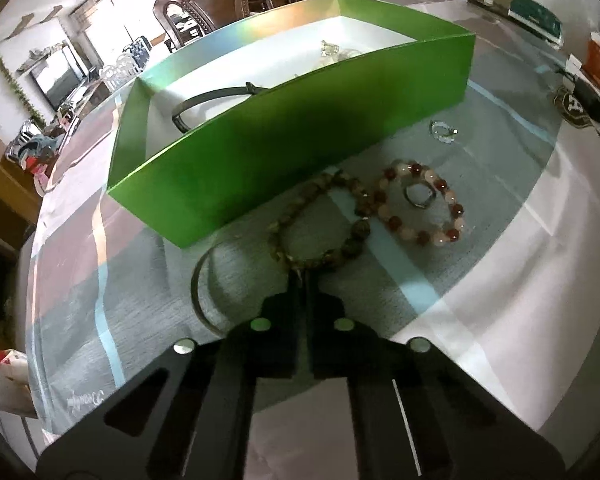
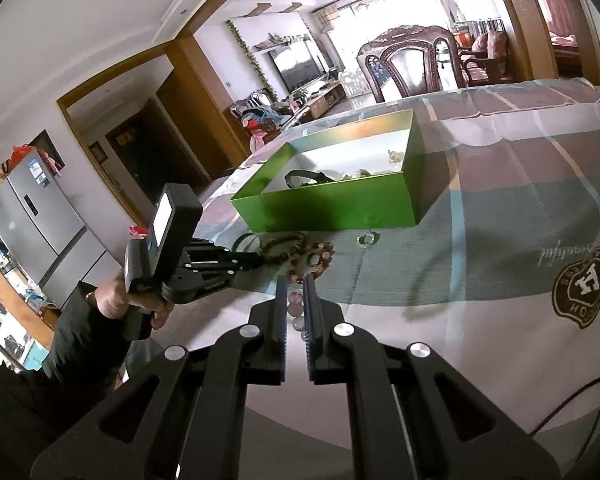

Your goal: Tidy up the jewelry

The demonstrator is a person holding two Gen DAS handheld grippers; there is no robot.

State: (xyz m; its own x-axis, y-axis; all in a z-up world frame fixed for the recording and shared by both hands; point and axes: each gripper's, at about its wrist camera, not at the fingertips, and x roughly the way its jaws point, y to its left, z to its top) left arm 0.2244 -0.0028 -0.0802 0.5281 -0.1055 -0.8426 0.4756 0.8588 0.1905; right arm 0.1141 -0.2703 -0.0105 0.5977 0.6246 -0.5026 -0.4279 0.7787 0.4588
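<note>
A brown bead bracelet [image 1: 352, 240] [image 2: 284, 240] lies on the tablecloth in front of a green box [image 1: 300, 152] [image 2: 328, 204]. My left gripper [image 1: 302, 276] [image 2: 260, 259] is shut on its near edge. Touching it on the right is a red-and-white bead bracelet [image 1: 440, 236] [image 2: 326, 254] with a silver ring [image 1: 420, 196] inside its loop. My right gripper [image 2: 296, 288] is shut on a pale pink bead bracelet [image 2: 294, 300], low over the cloth. The box holds a black bangle [image 1: 204, 100] [image 2: 300, 178] and some clear pieces.
A thin metal bangle [image 1: 198, 292] lies left of the brown bracelet. A clear crystal ring [image 1: 442, 130] [image 2: 367, 238] sits by the box's right corner. A black cable [image 2: 580, 392] crosses the cloth at the right. Carved wooden chairs [image 2: 404, 68] stand beyond the table.
</note>
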